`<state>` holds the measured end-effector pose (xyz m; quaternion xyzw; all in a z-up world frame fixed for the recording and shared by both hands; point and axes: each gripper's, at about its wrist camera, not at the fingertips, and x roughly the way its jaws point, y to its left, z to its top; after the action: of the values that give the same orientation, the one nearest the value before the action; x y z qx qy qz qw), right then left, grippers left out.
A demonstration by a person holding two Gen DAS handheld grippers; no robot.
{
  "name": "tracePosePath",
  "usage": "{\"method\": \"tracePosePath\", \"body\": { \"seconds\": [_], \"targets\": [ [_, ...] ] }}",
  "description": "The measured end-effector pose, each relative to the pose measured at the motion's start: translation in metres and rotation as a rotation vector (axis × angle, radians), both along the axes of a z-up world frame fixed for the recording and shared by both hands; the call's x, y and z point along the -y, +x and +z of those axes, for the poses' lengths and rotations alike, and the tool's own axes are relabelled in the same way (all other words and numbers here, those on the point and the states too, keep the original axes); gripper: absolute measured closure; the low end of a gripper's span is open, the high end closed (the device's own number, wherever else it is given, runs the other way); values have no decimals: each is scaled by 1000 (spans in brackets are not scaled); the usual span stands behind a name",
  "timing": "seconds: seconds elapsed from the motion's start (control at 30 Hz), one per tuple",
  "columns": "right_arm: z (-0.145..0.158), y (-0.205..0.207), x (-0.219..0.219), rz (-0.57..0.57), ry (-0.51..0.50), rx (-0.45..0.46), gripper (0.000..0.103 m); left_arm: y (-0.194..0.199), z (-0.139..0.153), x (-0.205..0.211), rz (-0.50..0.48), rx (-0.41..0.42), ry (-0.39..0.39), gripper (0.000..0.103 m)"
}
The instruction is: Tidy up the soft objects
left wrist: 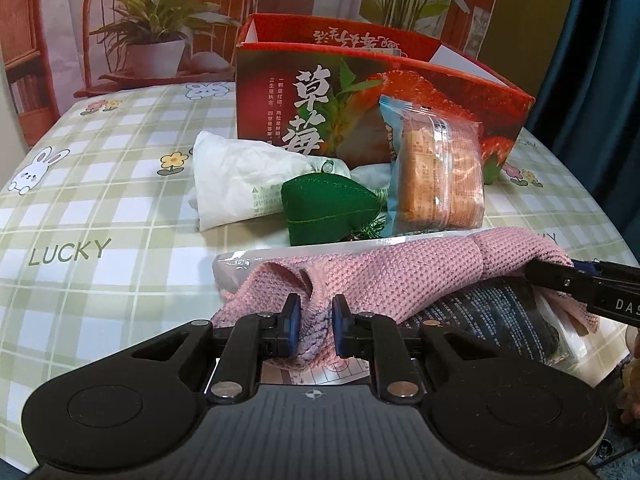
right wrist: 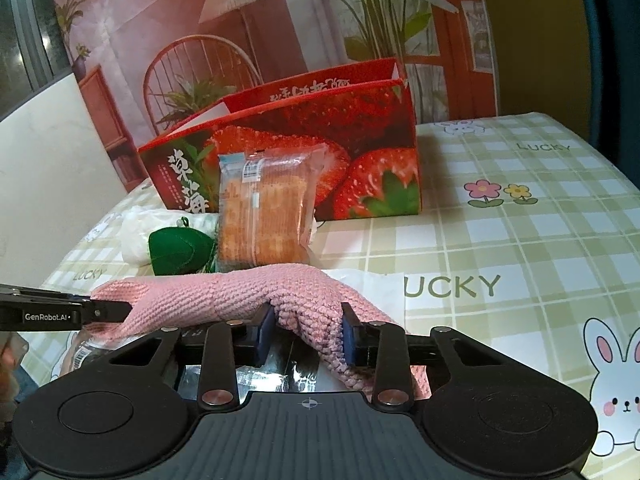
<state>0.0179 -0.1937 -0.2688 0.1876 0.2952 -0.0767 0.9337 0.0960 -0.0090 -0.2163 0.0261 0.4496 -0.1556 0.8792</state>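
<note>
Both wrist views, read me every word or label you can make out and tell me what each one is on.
"LUCKY": printed on the checked tablecloth, several times.
"草莓": large white characters on the red strawberry box.
"GenRobot.AI": on the left gripper as seen from the right wrist view.
"DAS": cut off at the frame edge, on the right gripper.
Too small or blurred: small print on the box, the bread packet, the white bag and the dark packet.
</note>
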Motion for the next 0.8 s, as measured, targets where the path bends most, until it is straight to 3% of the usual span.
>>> {"method": "tracePosePath", "body": {
  "seconds": [0.1, 0.2, 0.53, 0.8],
  "targets": [
    [-2, 2, 0, 3, 4, -7, 72, 0, 0, 0, 3, 5, -5, 85],
    [-2, 1, 0, 4, 7, -1, 74, -3, 3, 0, 2, 28, -8, 94],
    [9, -5, -2, 27, 27, 59, 82, -11, 29, 4, -8, 156, -6, 95],
    [14, -9, -1, 26, 34, 76, 83, -14, 34, 6, -6, 177, -16, 95]
  ]
}}
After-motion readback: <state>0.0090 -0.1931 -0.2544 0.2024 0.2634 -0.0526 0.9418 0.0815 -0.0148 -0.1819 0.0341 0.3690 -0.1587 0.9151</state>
